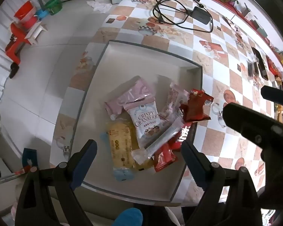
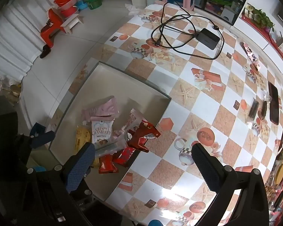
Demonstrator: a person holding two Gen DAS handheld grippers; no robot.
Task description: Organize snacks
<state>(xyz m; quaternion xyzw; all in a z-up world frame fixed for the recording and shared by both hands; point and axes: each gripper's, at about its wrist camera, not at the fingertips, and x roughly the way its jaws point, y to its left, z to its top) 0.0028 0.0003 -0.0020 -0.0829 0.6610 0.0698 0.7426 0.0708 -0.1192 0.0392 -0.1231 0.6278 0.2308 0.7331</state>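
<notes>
The snacks (image 1: 141, 124) lie heaped in the box (image 1: 149, 56) at the table's (image 1: 217, 71) edge, so most seems done. Both the left gripper (image 1: 139, 150) and right gripper (image 2: 143, 156) hang wide open and empty above it; more packets may remain at the far right.

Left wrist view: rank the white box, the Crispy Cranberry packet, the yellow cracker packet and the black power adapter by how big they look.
Largest to smallest, as they look:
1. White box
2. Yellow cracker packet
3. Crispy Cranberry packet
4. Black power adapter
The two packets look close, and the cracker packet lies nearer the camera. The adapter lies farthest, so it may only look smallest.
</notes>
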